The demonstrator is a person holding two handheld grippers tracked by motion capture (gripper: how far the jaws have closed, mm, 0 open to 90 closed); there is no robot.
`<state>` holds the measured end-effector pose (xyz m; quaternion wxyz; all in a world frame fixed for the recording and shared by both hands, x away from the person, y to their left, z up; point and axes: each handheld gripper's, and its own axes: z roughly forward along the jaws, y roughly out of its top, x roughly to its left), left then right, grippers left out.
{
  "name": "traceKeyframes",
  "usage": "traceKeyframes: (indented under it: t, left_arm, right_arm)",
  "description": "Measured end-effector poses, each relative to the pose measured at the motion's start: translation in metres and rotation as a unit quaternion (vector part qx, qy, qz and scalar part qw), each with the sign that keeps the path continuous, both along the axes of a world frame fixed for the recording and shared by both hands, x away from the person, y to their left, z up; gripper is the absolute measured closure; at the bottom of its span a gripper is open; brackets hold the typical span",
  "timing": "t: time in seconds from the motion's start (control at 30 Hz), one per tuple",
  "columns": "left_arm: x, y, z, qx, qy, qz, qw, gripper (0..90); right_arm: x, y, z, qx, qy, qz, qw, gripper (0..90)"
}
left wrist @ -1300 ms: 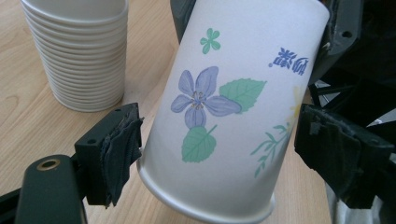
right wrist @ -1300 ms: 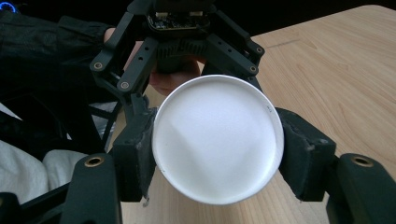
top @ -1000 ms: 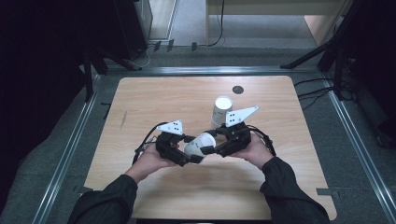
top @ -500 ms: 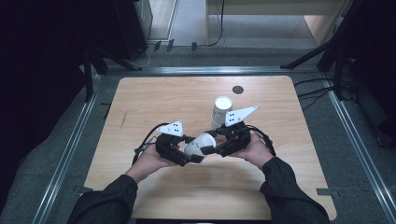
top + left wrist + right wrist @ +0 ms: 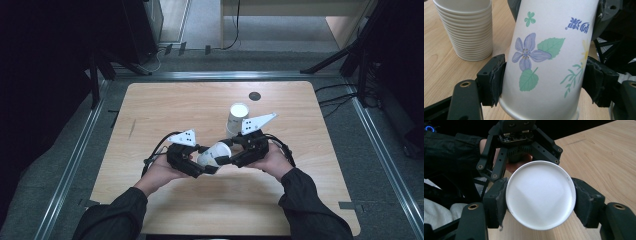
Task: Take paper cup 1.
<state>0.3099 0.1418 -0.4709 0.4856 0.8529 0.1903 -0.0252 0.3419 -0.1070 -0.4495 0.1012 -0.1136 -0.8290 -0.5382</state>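
High view looks down on the table (image 5: 165, 107) from the person's side; both gripper views sit close behind their jaws, facing each other across the shared paper cup (image 5: 549, 60)

Lab: railed test table (image 5: 165, 107), cables (image 5: 340, 97)

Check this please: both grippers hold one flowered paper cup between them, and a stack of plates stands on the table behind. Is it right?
Not quite. Both the left gripper and right gripper do clamp the flowered paper cup, but the left gripper view shows a stack of paper cups, not plates.
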Motion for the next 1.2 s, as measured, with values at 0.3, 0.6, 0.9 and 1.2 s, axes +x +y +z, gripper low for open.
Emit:
traceKeyframes:
  t: [0.3, 0.6, 0.9, 1.2]
  left_arm:
    - [0.0, 0.001, 0.001, -0.002, 0.0, -0.001, 1.0, 26.2]
    - [0.002, 0.005, 0.004, -0.003, 0.008, 0.0, 1.0, 26.6]
    - [0.004, 0.012, 0.017, 0.034, 0.007, -0.004, 0.9994, 27.1]
    - [0.012, 0.011, 0.031, 0.094, 0.011, -0.022, 0.9953, 27.4]
  right_arm:
    - [0.002, 0.0, 0.0, 0.004, 0.014, -0.002, 0.9999, 34.4]
    - [0.001, -0.003, 0.002, 0.004, 0.008, -0.001, 1.0, 28.9]
    - [-0.005, -0.011, 0.001, -0.021, -0.01, -0.01, 0.9997, 28.1]
    - [-0.016, -0.019, -0.008, -0.041, -0.038, -0.016, 0.9983, 29.5]
